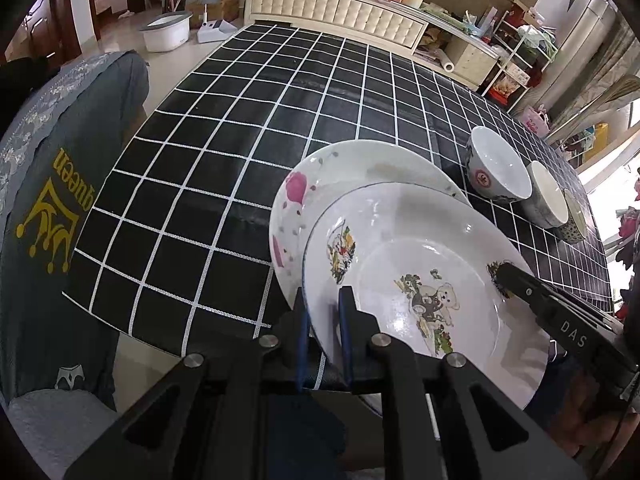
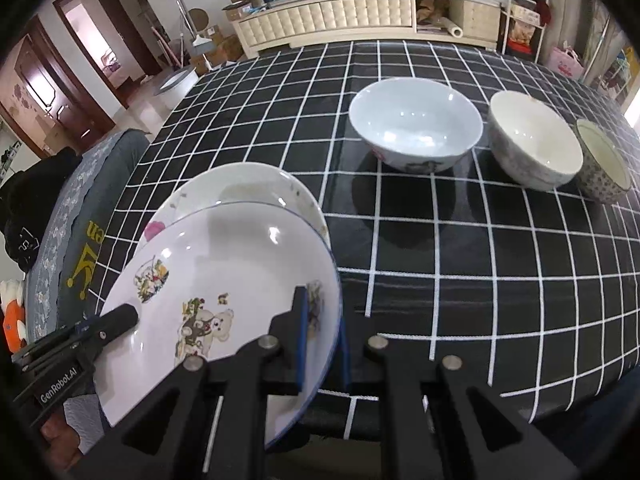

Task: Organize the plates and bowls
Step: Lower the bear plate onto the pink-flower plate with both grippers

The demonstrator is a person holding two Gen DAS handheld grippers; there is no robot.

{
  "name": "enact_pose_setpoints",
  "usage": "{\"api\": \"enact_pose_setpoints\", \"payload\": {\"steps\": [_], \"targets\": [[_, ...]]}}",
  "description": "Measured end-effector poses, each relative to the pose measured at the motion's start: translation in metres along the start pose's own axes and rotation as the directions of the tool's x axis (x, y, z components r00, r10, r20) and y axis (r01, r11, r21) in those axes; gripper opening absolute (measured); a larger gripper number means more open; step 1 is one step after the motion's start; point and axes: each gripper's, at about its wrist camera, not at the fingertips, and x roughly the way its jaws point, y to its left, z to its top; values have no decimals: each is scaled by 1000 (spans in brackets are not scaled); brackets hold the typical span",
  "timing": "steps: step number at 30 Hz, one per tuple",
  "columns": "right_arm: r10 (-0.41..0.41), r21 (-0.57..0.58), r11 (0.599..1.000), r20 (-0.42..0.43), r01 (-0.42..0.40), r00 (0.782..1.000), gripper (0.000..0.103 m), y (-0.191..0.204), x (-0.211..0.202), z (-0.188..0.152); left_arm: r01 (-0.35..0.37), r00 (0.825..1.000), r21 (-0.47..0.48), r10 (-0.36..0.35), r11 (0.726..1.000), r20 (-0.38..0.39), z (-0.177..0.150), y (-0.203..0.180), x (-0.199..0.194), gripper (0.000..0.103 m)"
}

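Plates, qty 2: bear-print plate (image 1: 424, 280) w/ blue rim line, tilted over pink-flower plate (image 1: 320, 176) at near edge of checked tablecloth (image 1: 224, 168). Left gripper (image 1: 323, 312) pinches bear plate's left rim, jaws nearly closed; right gripper (image 2: 323, 320) likewise on right rim (both grips rim-only). Bowls, qty 3, all empty, in a row: white bowl (image 2: 416, 128), speckled bowl (image 2: 536, 148), small patterned bowl (image 2: 604, 164).

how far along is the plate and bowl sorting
Done: nothing nested. In hand: both the left gripper and right gripper clamp the white bear-print plate above the white pink-flower plate. Left: three ceramic bowls stand separately in a row.
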Motion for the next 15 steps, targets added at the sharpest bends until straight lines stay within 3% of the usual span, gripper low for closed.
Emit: {"api": "enact_pose_setpoints", "payload": {"steps": [15], "targets": [[9, -10, 1000, -38, -10, 999, 17, 5, 15, 3, -15, 1000, -5, 15, 1000, 3, 5, 6, 5, 12]]}}
